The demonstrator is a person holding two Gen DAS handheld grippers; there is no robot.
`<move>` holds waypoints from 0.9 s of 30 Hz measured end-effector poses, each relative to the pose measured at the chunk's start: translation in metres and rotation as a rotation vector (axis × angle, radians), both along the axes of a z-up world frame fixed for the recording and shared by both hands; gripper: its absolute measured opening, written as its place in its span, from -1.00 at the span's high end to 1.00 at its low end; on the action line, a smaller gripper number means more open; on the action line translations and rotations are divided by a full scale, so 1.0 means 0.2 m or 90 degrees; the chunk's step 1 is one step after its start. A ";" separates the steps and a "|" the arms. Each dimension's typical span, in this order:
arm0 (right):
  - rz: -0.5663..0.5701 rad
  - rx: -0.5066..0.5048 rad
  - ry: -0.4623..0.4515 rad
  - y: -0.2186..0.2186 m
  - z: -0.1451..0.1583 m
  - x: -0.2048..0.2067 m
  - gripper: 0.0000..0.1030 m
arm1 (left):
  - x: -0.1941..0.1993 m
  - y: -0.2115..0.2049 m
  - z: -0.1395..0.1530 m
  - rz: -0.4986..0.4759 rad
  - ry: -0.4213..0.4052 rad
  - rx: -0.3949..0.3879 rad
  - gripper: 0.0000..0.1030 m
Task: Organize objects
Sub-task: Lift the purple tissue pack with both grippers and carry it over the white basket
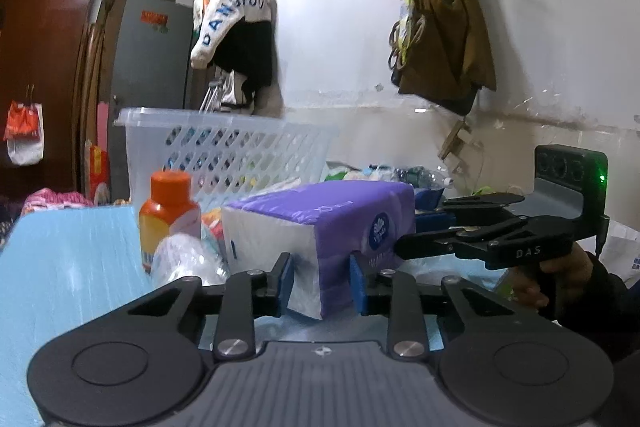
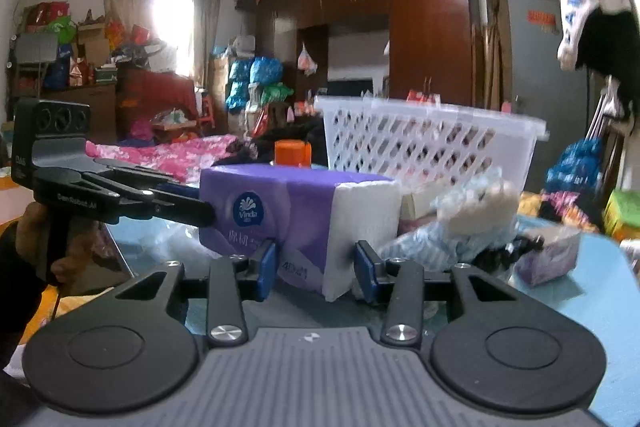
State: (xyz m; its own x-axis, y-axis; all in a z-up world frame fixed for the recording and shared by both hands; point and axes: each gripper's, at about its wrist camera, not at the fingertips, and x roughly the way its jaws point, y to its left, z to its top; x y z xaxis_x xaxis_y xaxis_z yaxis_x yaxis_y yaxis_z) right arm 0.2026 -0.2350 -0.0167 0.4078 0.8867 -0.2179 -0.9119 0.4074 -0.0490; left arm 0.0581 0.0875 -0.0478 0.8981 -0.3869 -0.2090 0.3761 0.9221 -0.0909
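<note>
- The left gripper [image 1: 322, 281] pointed almost level, tilted slightly down, across the blue-covered desk [image 1: 72, 267] toward the white wall.
- Its two blue pads sat narrow against the near corner of one purple-and-white plastic-wrapped tissue pack [image 1: 320, 227], one pad on the white end face and one on the purple side, so it was closed on the pack.
- The right gripper [image 2: 316, 267] was also held near level, and a person's hand [image 1: 556, 279] in a dark sleeve gripped its black handle at the right edge of the left wrist view.
- In the right wrist view its blue pads straddled another corner of the same pack: the left pad touched the purple face, while the right pad looked just beside the white end, and I could not tell whether it pressed.
- The left gripper's black fingers [image 2: 180, 205] reached the pack's purple face from the left side of that view.
- The pack stood between the two grippers, in front of one white perforated plastic laundry basket [image 1: 224, 147].
- One orange-capped plastic bottle [image 1: 170, 211] stood just left of the pack, with one clear crumpled plastic bag [image 1: 188, 259] in front of it.
- One smaller purple tissue pack [image 2: 548, 259] lay on the desk to the right, well apart from the held one.
</note>
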 end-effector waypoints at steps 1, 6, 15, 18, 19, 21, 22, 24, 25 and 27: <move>0.000 0.005 -0.010 -0.01 0.02 -0.01 0.13 | -0.02 -0.01 0.02 0.000 -0.012 0.005 0.37; -0.001 0.019 -0.044 -0.01 0.12 -0.02 0.13 | -0.07 -0.07 0.15 0.008 -0.055 0.027 0.37; -0.033 0.023 -0.108 0.08 0.42 0.12 0.14 | 0.09 -0.12 0.51 0.021 -0.112 0.077 0.37; -0.042 0.023 -0.116 0.13 0.49 0.20 0.14 | 0.21 -0.12 0.62 0.027 -0.121 0.088 0.37; -0.043 0.020 -0.115 0.15 0.51 0.24 0.14 | 0.26 -0.11 0.65 0.030 -0.122 0.089 0.37; -0.044 0.016 -0.102 0.21 0.53 0.34 0.14 | 0.36 -0.09 0.69 0.035 -0.118 0.087 0.37; -0.047 0.013 -0.095 0.24 0.53 0.39 0.14 | 0.42 -0.08 0.71 0.040 -0.114 0.082 0.37; -0.051 0.002 -0.079 0.30 0.54 0.48 0.14 | 0.52 -0.05 0.71 0.050 -0.105 0.076 0.37; -0.053 -0.002 -0.073 0.31 0.52 0.51 0.14 | 0.58 -0.03 0.71 0.053 -0.095 0.067 0.37; -0.058 -0.017 -0.070 0.35 0.50 0.56 0.14 | 0.67 0.01 0.70 0.057 -0.078 0.055 0.37</move>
State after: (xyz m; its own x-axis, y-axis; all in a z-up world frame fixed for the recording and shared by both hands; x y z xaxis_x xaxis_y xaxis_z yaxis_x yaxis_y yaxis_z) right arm 0.3150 -0.1659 0.0833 0.5085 0.8396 -0.1909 -0.8601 0.4850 -0.1582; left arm 0.1916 0.0899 0.0931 0.9489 -0.2898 -0.1245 0.2958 0.9547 0.0316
